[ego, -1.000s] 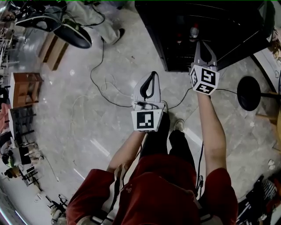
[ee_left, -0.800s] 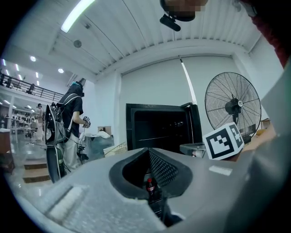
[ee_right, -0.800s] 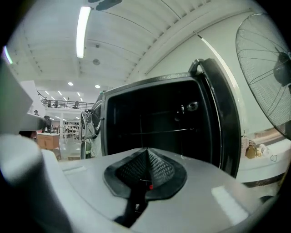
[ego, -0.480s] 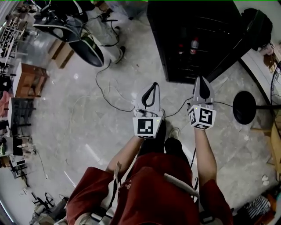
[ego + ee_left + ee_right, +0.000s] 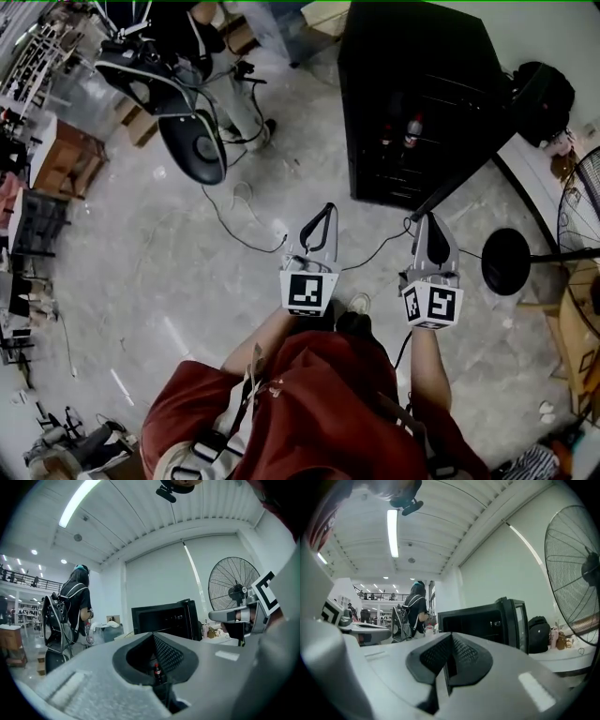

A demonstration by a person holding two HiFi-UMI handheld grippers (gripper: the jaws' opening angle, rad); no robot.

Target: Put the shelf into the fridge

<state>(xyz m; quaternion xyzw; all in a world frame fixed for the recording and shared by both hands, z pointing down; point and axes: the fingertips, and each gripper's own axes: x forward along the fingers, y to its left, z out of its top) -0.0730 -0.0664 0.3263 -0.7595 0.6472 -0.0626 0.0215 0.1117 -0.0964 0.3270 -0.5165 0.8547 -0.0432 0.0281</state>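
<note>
Left gripper (image 5: 323, 214): jaws a little apart, nothing between them (a bottle (image 5: 156, 672) inside the fridge shows through the gap). Right gripper (image 5: 429, 225): clenched, empty. Fridge (image 5: 422, 56) stands ahead of both, with its door (image 5: 469, 169) swung open just beyond the right gripper's tip. No loose shelf in sight. Wire racks (image 5: 448, 89) sit inside; I cannot tell whether the task's shelf is among them. Judgement: shelf either already seated or not yet fetched.
</note>
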